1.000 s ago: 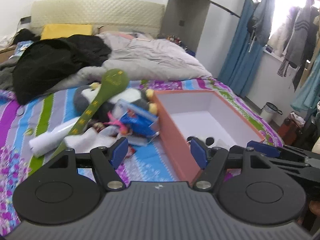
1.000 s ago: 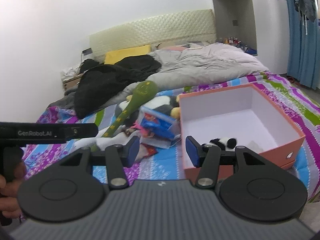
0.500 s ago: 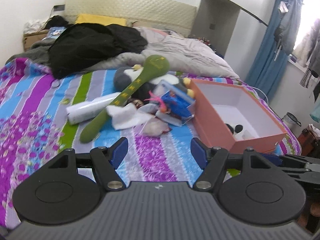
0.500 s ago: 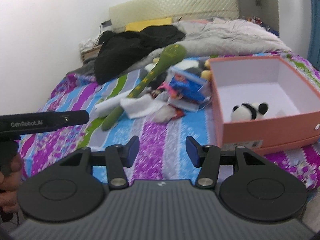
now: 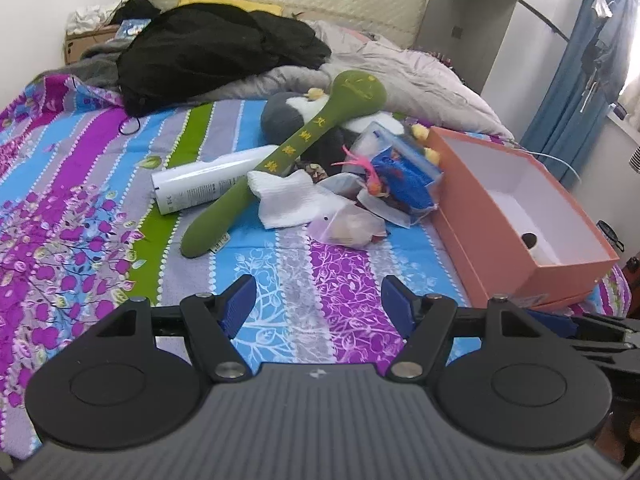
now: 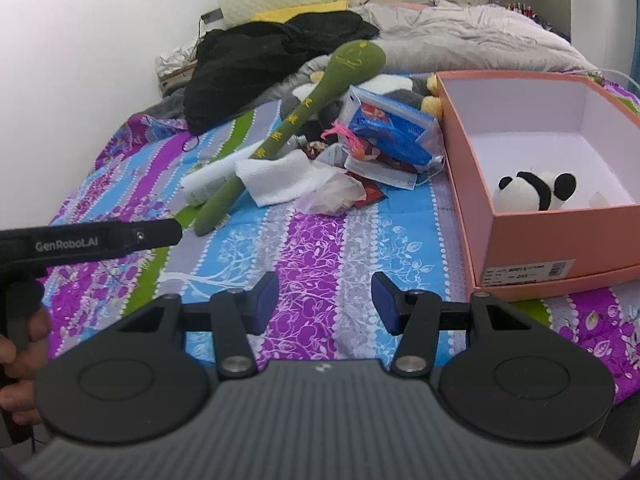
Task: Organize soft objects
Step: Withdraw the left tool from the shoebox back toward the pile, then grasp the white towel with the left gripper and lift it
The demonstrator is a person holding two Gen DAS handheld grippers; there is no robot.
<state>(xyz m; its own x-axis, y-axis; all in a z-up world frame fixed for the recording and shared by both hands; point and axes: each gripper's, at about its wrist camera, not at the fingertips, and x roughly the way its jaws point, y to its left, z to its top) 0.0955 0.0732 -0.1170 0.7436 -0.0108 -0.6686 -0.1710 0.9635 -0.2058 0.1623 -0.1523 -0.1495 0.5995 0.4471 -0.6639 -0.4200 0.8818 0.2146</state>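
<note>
On the bed: 1 orange box point(image 6: 560, 252) holding 1 panda plush point(image 6: 532, 192); 1 green plush spoon point(image 5: 296, 152); 2 grippers, left gripper point(image 5: 318, 304) and right gripper point(image 6: 324, 298), spread wide, empty.

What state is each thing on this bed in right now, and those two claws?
Left claw: open, empty.
Right claw: open, empty.
Orange box: lidless, open.
Panda toy: inside the box.
Green plush spoon: lying across the pile.
White cloth: crumpled.
White bottle: on its side.
</note>
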